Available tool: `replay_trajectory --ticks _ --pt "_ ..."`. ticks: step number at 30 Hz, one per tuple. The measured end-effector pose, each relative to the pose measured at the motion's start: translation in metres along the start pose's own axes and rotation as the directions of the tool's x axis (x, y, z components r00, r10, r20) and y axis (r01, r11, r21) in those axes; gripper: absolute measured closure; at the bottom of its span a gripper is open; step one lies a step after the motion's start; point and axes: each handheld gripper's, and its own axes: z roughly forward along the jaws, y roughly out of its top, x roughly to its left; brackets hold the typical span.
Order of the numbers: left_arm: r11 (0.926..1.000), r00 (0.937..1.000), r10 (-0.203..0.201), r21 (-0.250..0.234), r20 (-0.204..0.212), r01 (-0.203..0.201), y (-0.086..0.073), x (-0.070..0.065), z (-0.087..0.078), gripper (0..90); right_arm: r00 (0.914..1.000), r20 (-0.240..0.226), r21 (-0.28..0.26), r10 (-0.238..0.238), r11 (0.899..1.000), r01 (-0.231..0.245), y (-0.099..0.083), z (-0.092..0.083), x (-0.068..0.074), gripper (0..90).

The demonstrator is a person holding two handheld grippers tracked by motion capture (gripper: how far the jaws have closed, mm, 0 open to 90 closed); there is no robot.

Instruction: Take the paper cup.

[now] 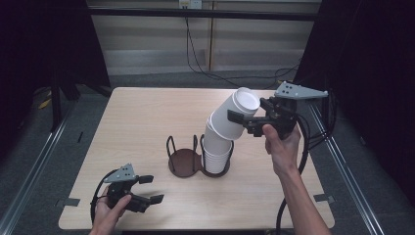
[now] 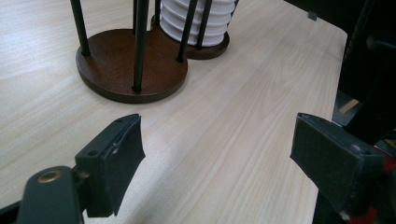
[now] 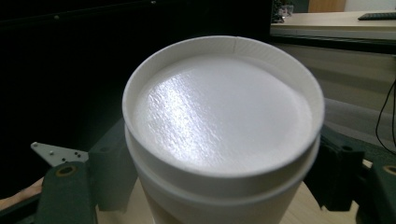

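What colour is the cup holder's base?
Dark brown base, seen best in the left gripper view.

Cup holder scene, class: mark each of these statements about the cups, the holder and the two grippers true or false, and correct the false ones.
1. The right gripper is shut on a white cup tilted away from upright. True.
2. Both rings of the brown cup holder hold cups. False: the stack of cups sits in the right ring, and the left ring holds none.
3. The left gripper holds a cup. False: it is open above the table, holding nothing.
4. The gripped cup's closed bottom faces the right gripper view's camera. True.
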Motion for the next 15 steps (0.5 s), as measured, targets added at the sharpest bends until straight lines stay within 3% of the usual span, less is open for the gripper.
replay_trajectory --ticks 6,15 --pt "0.9992 0.9999 -0.011 -0.037 0.002 0.011 0.002 0.002 0.0 16.7 0.9997 -0.009 0.002 -0.021 1.0 0.021 -0.002 -0.012 0.008 22.9" --pt "0.9967 0.9993 0.028 -0.077 0.025 -0.026 0.01 -0.002 0.003 16.1 0.9997 -0.019 0.008 -0.017 1.0 0.017 -0.011 -0.023 0.018 22.9"
